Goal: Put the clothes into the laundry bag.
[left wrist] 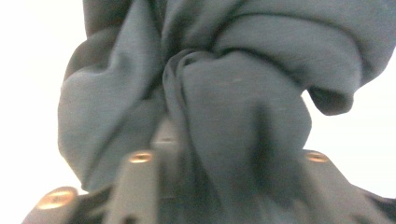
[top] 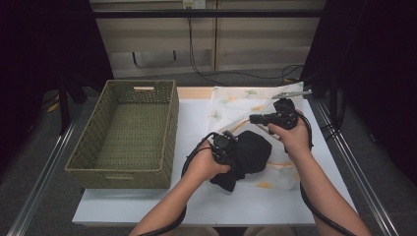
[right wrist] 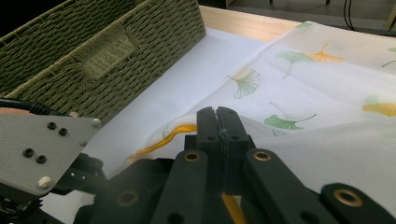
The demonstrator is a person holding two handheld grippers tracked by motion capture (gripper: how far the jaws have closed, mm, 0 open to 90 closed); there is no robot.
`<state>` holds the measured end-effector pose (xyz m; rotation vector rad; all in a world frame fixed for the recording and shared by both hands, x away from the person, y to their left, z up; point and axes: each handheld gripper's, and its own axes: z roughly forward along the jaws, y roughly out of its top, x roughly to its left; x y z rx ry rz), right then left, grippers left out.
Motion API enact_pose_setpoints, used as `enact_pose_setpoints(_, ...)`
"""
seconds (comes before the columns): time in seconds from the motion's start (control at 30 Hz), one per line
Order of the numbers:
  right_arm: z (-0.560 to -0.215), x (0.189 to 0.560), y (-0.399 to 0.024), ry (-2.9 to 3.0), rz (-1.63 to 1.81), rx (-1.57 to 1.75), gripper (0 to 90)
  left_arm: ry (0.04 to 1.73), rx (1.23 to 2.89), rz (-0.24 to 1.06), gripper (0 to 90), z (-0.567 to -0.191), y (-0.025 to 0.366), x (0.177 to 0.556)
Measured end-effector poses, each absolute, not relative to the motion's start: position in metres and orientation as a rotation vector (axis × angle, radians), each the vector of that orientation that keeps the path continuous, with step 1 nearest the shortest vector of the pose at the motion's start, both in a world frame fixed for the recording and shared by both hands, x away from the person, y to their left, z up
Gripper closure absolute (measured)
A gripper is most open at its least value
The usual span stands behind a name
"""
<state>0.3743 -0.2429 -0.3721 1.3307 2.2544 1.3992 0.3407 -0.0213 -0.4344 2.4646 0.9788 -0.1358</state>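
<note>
Dark cloth (top: 248, 157), bunched and twisted into a lump, lies on the leaf-print sheet (top: 236, 103) at about 5 o'clock from the table's centre in the high view. In the left gripper view, folds of the cloth (left wrist: 224, 93) bulge between and over the jaws.

Left gripper (top: 223, 147), at 9 o'clock of the lump, reaches into it from the near left. Jaws pinch a gathered fold of the dark cloth; the fabric is packed tight between them and hides most of both jaws.

Right gripper (top: 256, 118), at 12 o'clock of the lump and just past it, lies roughly level, jaws pointing toward 9 o'clock. In the right gripper view the jaws (right wrist: 218, 135) are pressed together, with an edge of the sheet (right wrist: 327, 93), showing a yellow band, caught at their tips. Whether the fabric runs fully between the pads I cannot tell.

Sheet is white with green and yellow fan-shaped leaves, spread over the right half of the white table (top: 147, 201), rumpled near the grippers.

Woven green basket (top: 123, 132) stands at 9 o'clock of the table, well apart from the cloth, a handle slot in its far wall.
</note>
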Motion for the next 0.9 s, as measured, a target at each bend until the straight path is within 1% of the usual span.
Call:
enact_pose_setpoints(0.07,-0.372,0.374,-0.244,2.252,1.398,1.333,89.6,0.998,2.443,-0.141,69.7,-0.434,-0.021,0.341)
enact_pose_setpoints(0.23,-0.372,0.374,-0.243,2.255,1.42,1.336,89.6,1.038,2.376,-0.14,73.1,-0.431,-0.021,0.343)
enact_pose_setpoints(0.43,-0.371,0.375,-0.242,2.254,1.429,1.336,89.6,1.074,2.285,-0.113,73.7,-0.424,-0.025,0.345)
enact_pose_setpoints(0.53,-0.372,0.375,-0.242,2.257,1.432,1.328,89.7,1.087,2.287,-0.121,73.7,-0.423,-0.027,0.348)
enact_pose_setpoints(0.77,-0.372,0.375,-0.24,2.257,1.431,1.333,89.7,1.126,2.215,-0.102,73.6,-0.421,-0.034,0.352)
enact_pose_setpoints(0.9,-0.372,0.375,-0.24,2.259,1.437,1.333,89.7,1.158,2.156,-0.054,73.5,-0.421,-0.038,0.355)
